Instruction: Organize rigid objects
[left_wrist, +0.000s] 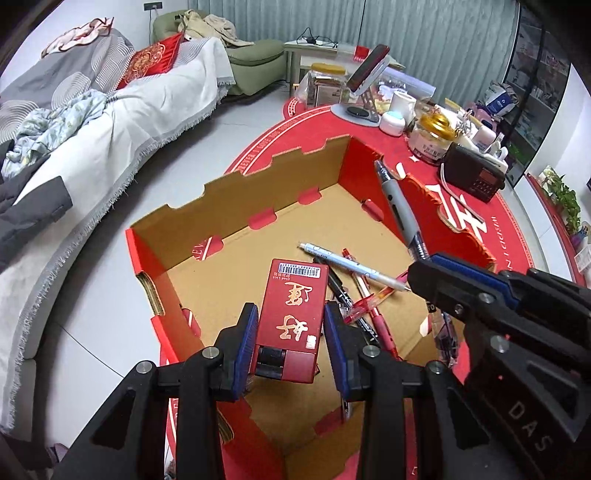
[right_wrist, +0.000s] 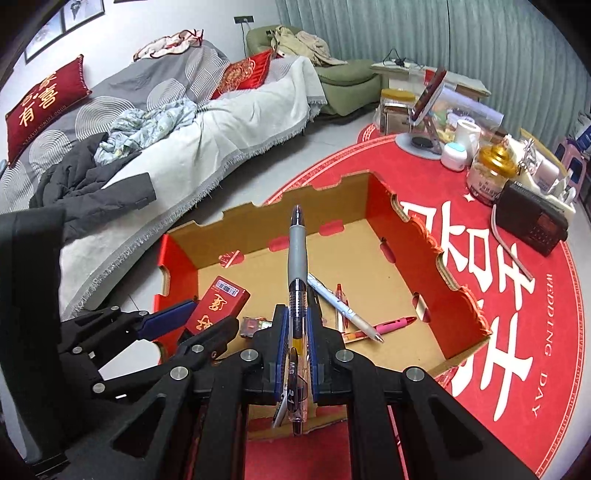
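Blue-padded fingers (left_wrist: 246, 334) of the left gripper (left_wrist: 290, 341) sit nearest the lens, closed on both long sides of a red pack (left_wrist: 293, 317) with gold characters and a barcode at its far end. The side grip leaves the pack's underside free, so it can go down flat. The pack hangs above the cardboard tray (left_wrist: 236, 192), near the tray's near wall.

In the right wrist view, the right gripper (right_wrist: 297, 334) is closed narrowly on a grey-gripped pen (right_wrist: 297, 266). The pads clamp the clear barrel near its middle, and the pen lies along the finger axis with its tip pointing out over the tray. This alignment keeps the pen from swinging.

Several pens already lie on the tray floor, including a white pen (right_wrist: 345, 308) and a pink pen (right_wrist: 391, 325), crossed over one another. The tray stands on a red mat (right_wrist: 517, 332). Judgement: both held items are positioned for release into the tray.
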